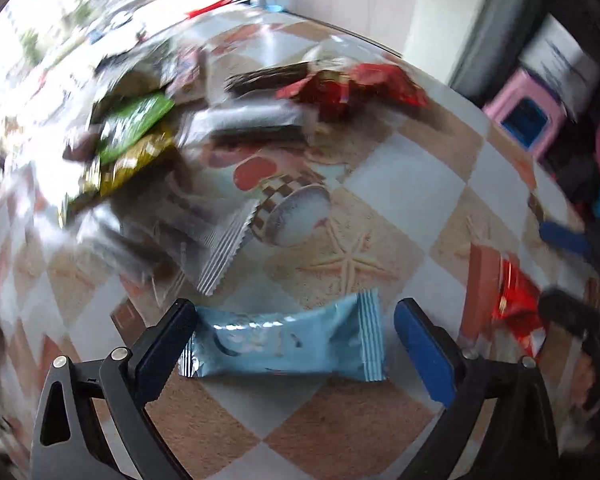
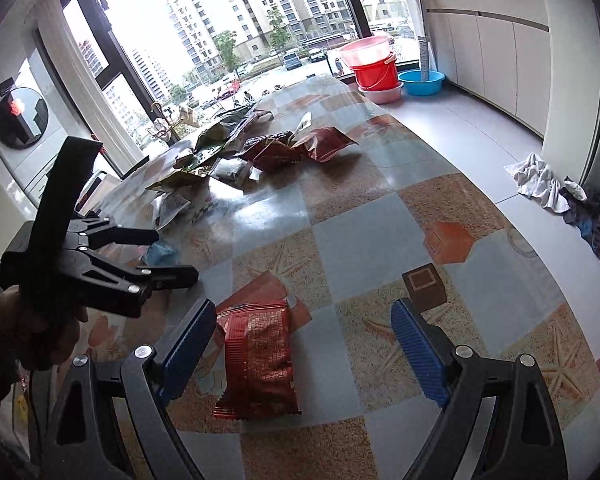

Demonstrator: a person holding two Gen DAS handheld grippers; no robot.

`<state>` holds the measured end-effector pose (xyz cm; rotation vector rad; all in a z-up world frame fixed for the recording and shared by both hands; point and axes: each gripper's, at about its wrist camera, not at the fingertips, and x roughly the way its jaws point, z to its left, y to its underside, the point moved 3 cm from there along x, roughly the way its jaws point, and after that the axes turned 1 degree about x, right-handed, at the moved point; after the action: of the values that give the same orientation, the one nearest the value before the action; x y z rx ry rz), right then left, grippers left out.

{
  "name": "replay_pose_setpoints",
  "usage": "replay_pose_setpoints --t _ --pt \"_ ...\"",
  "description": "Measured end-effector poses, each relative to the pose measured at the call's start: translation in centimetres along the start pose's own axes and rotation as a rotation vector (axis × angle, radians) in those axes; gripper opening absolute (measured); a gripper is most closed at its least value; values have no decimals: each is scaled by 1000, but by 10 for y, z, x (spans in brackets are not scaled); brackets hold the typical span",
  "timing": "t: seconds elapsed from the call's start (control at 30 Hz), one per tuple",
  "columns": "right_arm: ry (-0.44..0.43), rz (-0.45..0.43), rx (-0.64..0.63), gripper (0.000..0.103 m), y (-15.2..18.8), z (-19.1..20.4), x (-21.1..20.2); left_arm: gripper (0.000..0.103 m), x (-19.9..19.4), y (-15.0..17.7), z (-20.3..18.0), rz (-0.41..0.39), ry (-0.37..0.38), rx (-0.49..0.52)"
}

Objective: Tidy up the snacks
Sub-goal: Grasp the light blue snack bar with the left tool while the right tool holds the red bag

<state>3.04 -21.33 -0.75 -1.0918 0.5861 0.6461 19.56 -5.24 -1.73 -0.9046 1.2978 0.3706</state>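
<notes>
A light blue snack packet [image 1: 288,340] lies flat on the checked tablecloth [image 1: 400,184], between the spread fingers of my left gripper [image 1: 296,320], which is open. A red snack packet [image 2: 260,356] lies between the spread fingers of my right gripper [image 2: 304,320], nearer its left finger; that gripper is open too. The left gripper shows in the right wrist view [image 2: 172,256], open over a bit of blue packet [image 2: 162,252]. The red packet also shows in the left wrist view [image 1: 516,304].
A heap of mixed snack bags [image 2: 252,148] lies further back on the table; in the left wrist view a silver packet [image 1: 224,248] and green bags [image 1: 136,124] lie nearest. Red and blue basins [image 2: 380,68] and a pile of cloths [image 2: 540,180] sit on the floor.
</notes>
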Motion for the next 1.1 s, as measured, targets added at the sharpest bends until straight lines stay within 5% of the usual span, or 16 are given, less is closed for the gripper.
replay_pose_setpoints --t 0.27,0.33,0.47,0.6,0.7,0.73,0.8,0.83,1.1 --pt "-6 -2 5 91 0 -1 0 99 -29 62 -10 -32 -8 -67" --pt "-6 -2 5 91 0 0 0 92 -40 72 -12 -39 -10 -85" --pt "-5 -2 5 91 0 -1 0 91 -58 55 -8 -95 -89 -146" --pt "-3 -1 3 91 0 -1 0 91 -33 39 3 -5 -169 -172" --pt "-5 -1 5 91 -1 -1 0 92 -23 38 8 -29 -114 -230" --pt "-5 -1 5 91 -1 -1 0 87 -23 38 11 -41 -111 -251" --pt "-4 -1 5 91 -1 -1 0 55 -32 45 3 -85 -117 -235" --pt "-4 -1 5 91 -1 -1 0 25 -37 53 -3 -93 -125 -221" --pt "-6 0 3 91 0 -2 1 25 -78 161 -22 -201 -188 -361"
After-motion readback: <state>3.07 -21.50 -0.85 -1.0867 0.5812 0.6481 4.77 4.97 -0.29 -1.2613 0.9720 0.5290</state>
